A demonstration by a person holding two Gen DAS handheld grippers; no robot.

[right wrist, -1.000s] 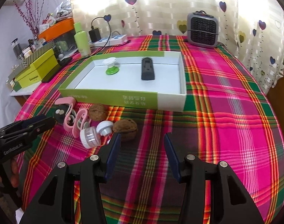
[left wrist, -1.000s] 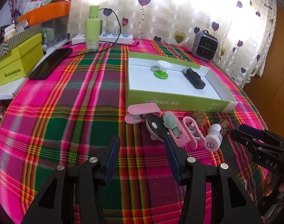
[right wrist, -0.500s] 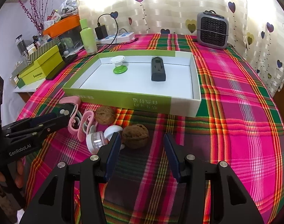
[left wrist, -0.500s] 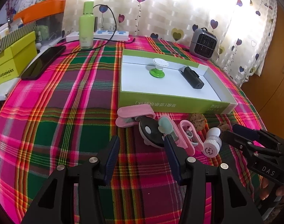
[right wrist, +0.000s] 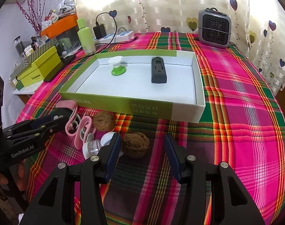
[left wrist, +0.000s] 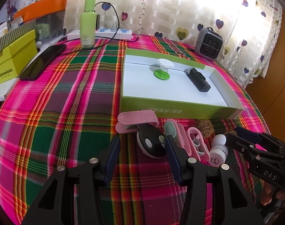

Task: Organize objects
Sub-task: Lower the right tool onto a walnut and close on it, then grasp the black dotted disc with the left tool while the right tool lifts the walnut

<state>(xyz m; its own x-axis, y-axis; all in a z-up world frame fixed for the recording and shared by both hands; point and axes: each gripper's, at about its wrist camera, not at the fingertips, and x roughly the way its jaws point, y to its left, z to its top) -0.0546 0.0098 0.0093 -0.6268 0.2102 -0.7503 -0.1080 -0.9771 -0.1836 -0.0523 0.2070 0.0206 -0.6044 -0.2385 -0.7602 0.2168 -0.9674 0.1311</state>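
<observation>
Left claw: left gripper (left wrist: 142, 150) is wide open and holds nothing; a black oval gadget (left wrist: 151, 143) lies just ahead between its fingers, closer to its right finger
Right claw: right gripper (right wrist: 142, 150) is also spread wide and empty; a walnut (right wrist: 136, 144) sits between its fingers, close to its left one
Destination: the green-sided tray (right wrist: 180, 112) lies beyond both claws, past the pile
Risk, left: the gadget touches a pink clip (left wrist: 136, 121) and a pink case (left wrist: 195, 143), so closing could drag those along or pinch them too
Risk, right: the walnut is round and hard, so it may roll or squirt out; a small white jar (right wrist: 92, 146) just left of the claw could be knocked
Risk, both: the claws work close together and might collide
Count, tray: one green-footed knob (right wrist: 117, 66), one dark block (right wrist: 158, 71)
Count, cloth: two walnuts, one jar, one white cap; the pink pieces overlap, number unclear
</observation>
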